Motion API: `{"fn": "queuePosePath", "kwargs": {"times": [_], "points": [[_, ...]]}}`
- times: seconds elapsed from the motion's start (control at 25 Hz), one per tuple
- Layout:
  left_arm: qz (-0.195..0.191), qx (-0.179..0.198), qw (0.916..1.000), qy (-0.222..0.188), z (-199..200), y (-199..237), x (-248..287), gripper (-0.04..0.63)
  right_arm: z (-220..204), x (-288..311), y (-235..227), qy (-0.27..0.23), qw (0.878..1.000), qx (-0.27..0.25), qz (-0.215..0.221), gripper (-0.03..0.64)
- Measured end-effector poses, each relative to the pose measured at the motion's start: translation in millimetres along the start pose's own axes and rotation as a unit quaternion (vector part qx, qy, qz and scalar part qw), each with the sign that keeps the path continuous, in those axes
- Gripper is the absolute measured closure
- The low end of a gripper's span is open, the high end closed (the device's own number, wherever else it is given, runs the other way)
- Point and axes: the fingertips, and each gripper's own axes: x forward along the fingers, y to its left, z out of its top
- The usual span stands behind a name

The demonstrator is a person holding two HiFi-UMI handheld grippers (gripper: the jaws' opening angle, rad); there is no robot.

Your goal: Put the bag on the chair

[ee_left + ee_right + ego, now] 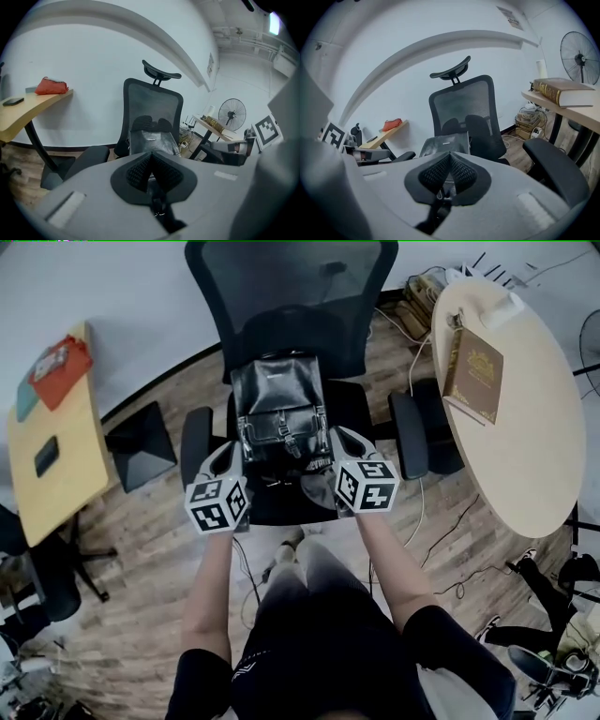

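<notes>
Black leather bag (pixel 278 407), boxy and glossy with a buckled flap, stands upright on the chair (pixel 291 282) seat against the mesh backrest. Left gripper (pixel 234 446) and right gripper (pixel 336 437) sit just beside its lower corners. Both pairs of ribbed black fingers (pixel 136 171) are pressed together, gripping nothing. The round pale table (pixel 525 427) carries a brown book (pixel 473 376).

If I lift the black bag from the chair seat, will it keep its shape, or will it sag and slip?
The bag would probably sag a little: its front looks like soft leather with creases, and it leans on the backrest of the chair. Its glossy surface may be somewhat slippery. The strap ends lying below it would likely dangle and swing.
</notes>
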Motion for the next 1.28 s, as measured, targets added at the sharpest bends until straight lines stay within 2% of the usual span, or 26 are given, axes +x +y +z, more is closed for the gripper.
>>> {"fn": "queuePosePath", "kwargs": {"times": [0.36,0.76,1.28], "points": [[-0.017,0.000,0.9998,-0.014,4,-16,-45,0.581,4,-33,29,-0.012,1.000,-0.004,0.009,0.615],[-0.011,-0.001,0.9996,-0.025,2,-20,-91,0.581,2,-70,46,-0.019,1.000,-0.009,-0.004,0.615],[-0.017,0.002,0.9993,-0.032,4,-27,-119,0.581,8,-95,68,-0.032,0.999,-0.006,0.009,0.615]]}}
